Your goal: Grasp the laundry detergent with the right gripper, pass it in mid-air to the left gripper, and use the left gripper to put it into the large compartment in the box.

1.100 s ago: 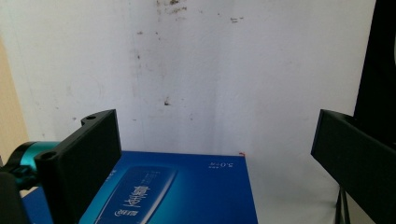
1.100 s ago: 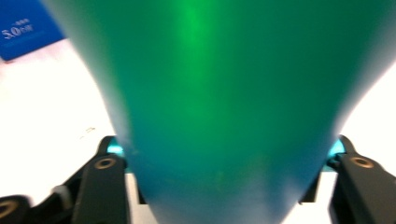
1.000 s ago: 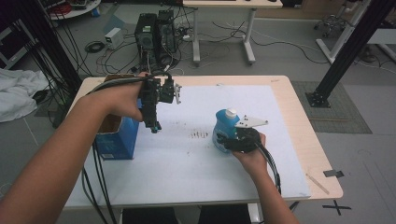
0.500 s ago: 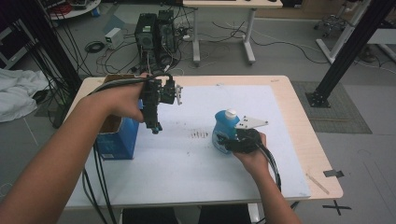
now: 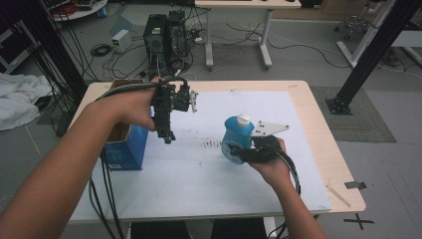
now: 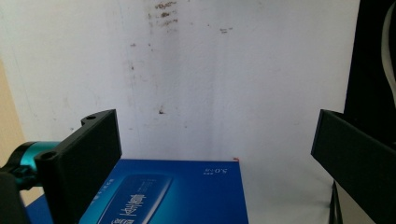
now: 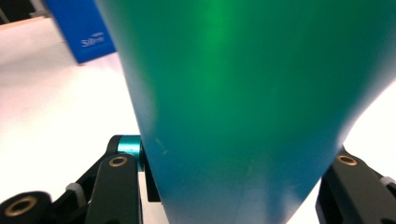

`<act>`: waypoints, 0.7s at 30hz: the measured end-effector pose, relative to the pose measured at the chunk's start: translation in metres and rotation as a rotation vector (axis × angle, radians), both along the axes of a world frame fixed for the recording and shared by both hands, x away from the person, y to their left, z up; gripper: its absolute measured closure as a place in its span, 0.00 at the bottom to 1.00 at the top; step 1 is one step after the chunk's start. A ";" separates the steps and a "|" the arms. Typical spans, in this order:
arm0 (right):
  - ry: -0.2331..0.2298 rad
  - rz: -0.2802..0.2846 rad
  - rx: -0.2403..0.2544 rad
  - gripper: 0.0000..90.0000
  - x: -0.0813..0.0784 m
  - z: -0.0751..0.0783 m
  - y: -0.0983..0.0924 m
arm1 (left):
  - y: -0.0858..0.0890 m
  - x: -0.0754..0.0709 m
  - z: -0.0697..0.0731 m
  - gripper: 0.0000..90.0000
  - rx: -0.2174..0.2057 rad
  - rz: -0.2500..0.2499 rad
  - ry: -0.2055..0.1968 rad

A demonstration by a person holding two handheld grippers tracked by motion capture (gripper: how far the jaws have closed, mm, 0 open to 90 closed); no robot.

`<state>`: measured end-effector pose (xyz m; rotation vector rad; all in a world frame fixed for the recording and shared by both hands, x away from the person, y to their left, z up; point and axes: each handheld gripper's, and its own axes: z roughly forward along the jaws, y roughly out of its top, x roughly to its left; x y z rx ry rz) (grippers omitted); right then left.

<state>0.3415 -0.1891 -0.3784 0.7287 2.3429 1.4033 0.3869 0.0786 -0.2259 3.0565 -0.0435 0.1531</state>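
A blue bottle (image 5: 235, 138) with a white cap is held just above the white sheet (image 5: 224, 189), right of centre. My right gripper (image 5: 235, 151) is shut on its lower body; in the right gripper view the bottle (image 7: 243, 93) sits between the jaws. My left gripper (image 5: 167, 136) hangs open above the sheet, jaws pointing down, beside the blue box (image 5: 124, 152). In the left gripper view its jaws (image 6: 212, 154) stand wide apart with nothing between them, the blue box (image 6: 177, 196) below.
The blue box stands open-topped at the table's left edge. Dark smudges (image 5: 211, 144) mark the sheet's middle. Bare wood rim (image 5: 343, 184) runs along the right. Beyond the table are a computer tower (image 5: 166, 35), cables and a black frame post (image 5: 368, 55).
My right gripper has risen slightly with the blue bottle in it. The left gripper has stayed where it was.
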 end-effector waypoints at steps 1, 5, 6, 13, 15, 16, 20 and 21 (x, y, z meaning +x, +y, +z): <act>0.000 0.014 0.004 0.51 -0.001 0.002 0.001 | -0.001 -0.001 0.001 0.02 0.003 -0.005 0.002; 0.000 0.095 0.004 0.51 -0.005 0.008 0.006 | -0.007 -0.007 0.001 0.02 0.016 -0.020 0.008; -0.001 0.109 0.008 0.51 -0.006 0.008 0.007 | -0.009 -0.008 0.001 0.02 0.016 -0.025 0.010; -0.008 0.201 -0.004 0.51 -0.011 0.010 0.018 | -0.016 -0.014 0.001 0.02 0.020 -0.045 0.017; -0.012 0.228 -0.018 0.51 -0.013 0.011 0.023 | -0.020 -0.016 0.001 0.02 0.014 -0.052 0.023; -0.012 0.237 -0.023 0.51 -0.014 0.011 0.025 | -0.021 -0.018 0.002 0.02 0.018 -0.057 0.024; -0.011 0.276 -0.029 0.51 -0.015 0.008 0.035 | -0.026 -0.022 0.001 0.02 0.022 -0.068 0.033; -0.011 0.276 -0.029 0.51 -0.015 0.008 0.035 | -0.028 -0.024 0.000 0.02 0.024 -0.069 0.034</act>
